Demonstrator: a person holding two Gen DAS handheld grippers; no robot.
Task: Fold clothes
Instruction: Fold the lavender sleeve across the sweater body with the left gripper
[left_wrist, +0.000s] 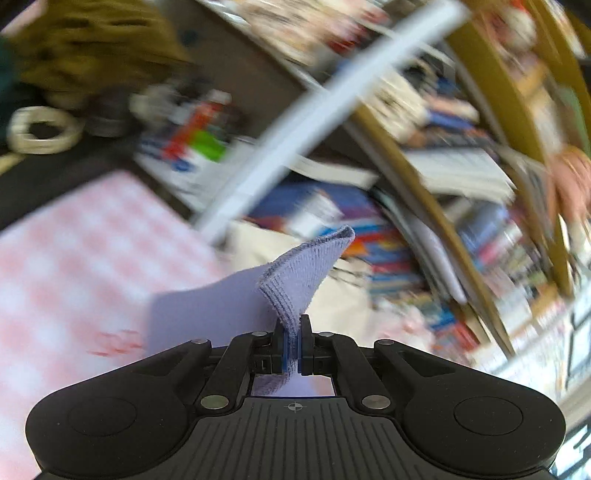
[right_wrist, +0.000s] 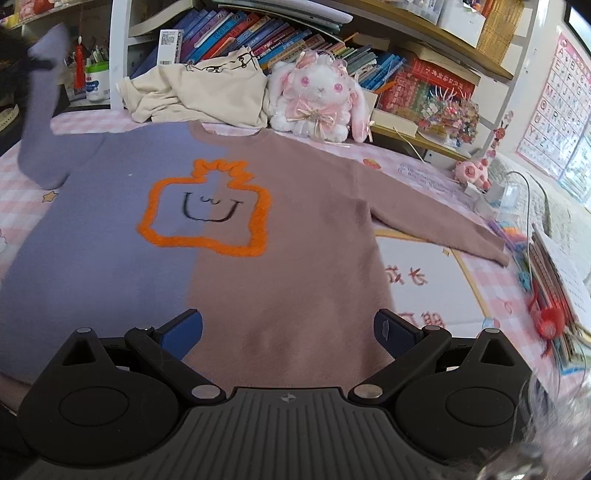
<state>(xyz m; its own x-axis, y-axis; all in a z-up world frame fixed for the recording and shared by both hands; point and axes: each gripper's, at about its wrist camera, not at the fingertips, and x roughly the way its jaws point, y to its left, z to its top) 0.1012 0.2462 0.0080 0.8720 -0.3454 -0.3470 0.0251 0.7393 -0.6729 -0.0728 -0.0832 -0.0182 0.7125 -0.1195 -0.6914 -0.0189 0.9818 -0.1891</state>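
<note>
A two-colour sweater (right_wrist: 258, 266), lilac on the left and dusty pink on the right with an orange outlined face, lies flat on a pink checked cloth (right_wrist: 436, 295). My left gripper (left_wrist: 294, 332) is shut on the ribbed cuff of the lilac sleeve (left_wrist: 303, 273) and holds it lifted; the raised sleeve (right_wrist: 40, 110) shows at the far left of the right wrist view. My right gripper (right_wrist: 288, 332) is open and empty, hovering over the sweater's lower hem. The pink sleeve (right_wrist: 436, 225) lies stretched out to the right.
A cream garment (right_wrist: 199, 92) is heaped behind the sweater beside a white plush rabbit (right_wrist: 317, 99). Bookshelves (right_wrist: 280, 40) line the back. Books and small toys (right_wrist: 554, 288) crowd the right edge. A tape roll (left_wrist: 42, 129) lies at the left.
</note>
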